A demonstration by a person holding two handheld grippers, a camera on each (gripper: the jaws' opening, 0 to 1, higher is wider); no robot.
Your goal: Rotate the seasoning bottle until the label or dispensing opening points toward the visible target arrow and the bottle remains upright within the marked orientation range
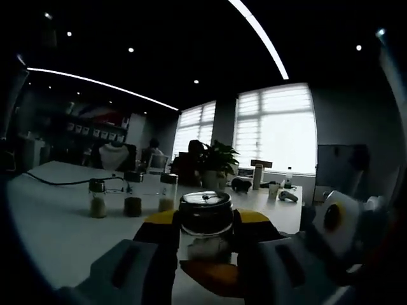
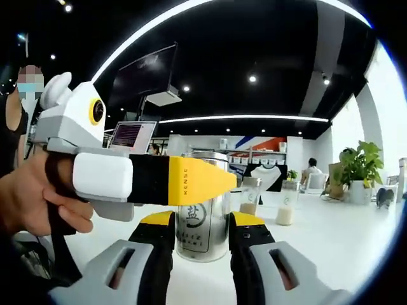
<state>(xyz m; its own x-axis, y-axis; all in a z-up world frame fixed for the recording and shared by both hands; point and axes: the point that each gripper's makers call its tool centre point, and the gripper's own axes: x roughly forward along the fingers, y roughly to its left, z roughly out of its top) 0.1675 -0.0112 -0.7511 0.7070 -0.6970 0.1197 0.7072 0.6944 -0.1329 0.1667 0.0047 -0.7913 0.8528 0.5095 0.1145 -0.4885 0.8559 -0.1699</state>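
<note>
We see the seasoning bottle (image 2: 203,206) standing upright on the white table (image 2: 331,248) — both grippers meet at it. The right gripper (image 2: 202,238) has its jaws closed against the bottle's sides; the left gripper (image 1: 206,238) likewise clamps it, reaching in from beside the bottle.

Seasoning bottle (image 2: 202,222) silver, dark label with pale characters. Left gripper (image 2: 219,180) white, black, yellow tip; right gripper (image 2: 201,238) grey, black, yellow. Tabletop (image 2: 331,241) white. Plant (image 1: 216,157) green.
</note>
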